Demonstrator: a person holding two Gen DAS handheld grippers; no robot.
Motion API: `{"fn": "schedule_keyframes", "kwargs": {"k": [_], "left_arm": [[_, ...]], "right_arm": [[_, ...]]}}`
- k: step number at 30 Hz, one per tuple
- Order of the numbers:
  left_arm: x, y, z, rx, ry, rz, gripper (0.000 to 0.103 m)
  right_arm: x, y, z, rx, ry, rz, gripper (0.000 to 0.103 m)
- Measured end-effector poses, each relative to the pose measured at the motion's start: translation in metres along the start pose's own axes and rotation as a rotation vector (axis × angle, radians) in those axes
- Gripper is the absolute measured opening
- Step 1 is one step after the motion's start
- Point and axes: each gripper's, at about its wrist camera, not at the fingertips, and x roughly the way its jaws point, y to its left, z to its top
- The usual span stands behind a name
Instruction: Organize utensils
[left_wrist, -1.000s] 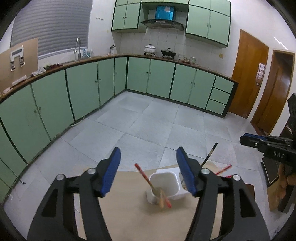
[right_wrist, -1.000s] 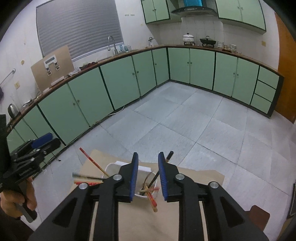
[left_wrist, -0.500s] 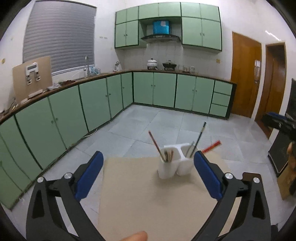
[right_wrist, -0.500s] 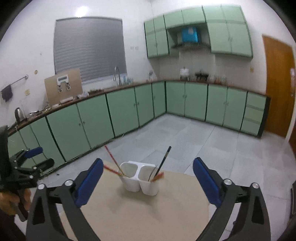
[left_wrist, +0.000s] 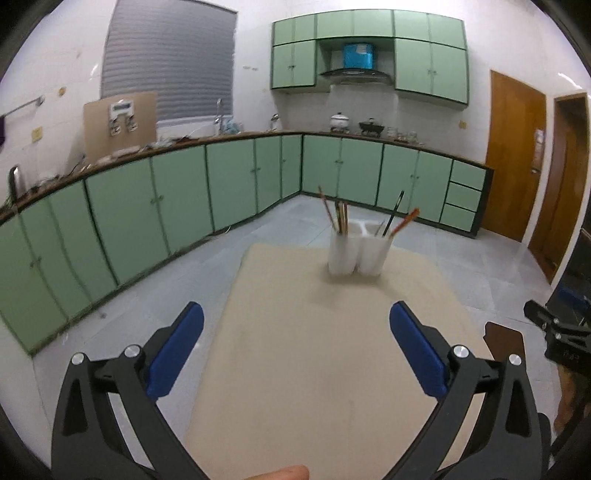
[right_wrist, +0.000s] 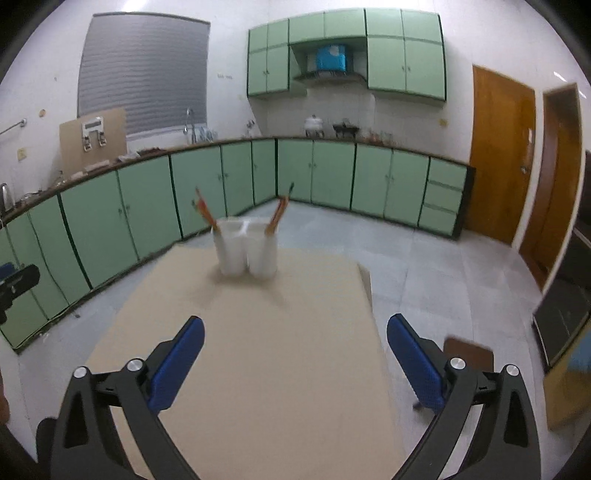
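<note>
From my left wrist view, the left gripper (left_wrist: 295, 347) stands wide apart, empty; the white holder (left_wrist: 357, 251) with blurred chopsticks (left_wrist: 338, 216) sits at the table's (left_wrist: 314, 369) far end. My right wrist view: right gripper (right_wrist: 295, 350) likewise apart and empty, holder (right_wrist: 246, 251) far off; utensil tips smeared.

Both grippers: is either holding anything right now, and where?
Nothing is held. The left gripper and right gripper are wide open, empty, back from the white holder.
</note>
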Motion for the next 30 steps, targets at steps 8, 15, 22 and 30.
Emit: {"fn": "schedule_keyframes", "kwargs": {"k": [8,15,22,30], "left_arm": [[-0.075,0.000,-0.040,-0.020,0.020,-0.005,0.098],[-0.135,-0.013,-0.051,-0.007,-0.047,0.038,0.098],[-0.168,-0.014,-0.056,-0.022,-0.040,0.056,0.098],[-0.208,-0.001,-0.055,-0.076,-0.123,0.150,0.098]], "right_arm": [[-0.073,-0.002,-0.031,0.049,-0.006,-0.026,0.097],[-0.131,-0.017,-0.039,0.092,-0.070,-0.049,0.097],[-0.177,-0.012,-0.043,0.058,-0.158,-0.102,0.097],[-0.202,-0.003,-0.048,0.034,-0.211,-0.104,0.097]]}}
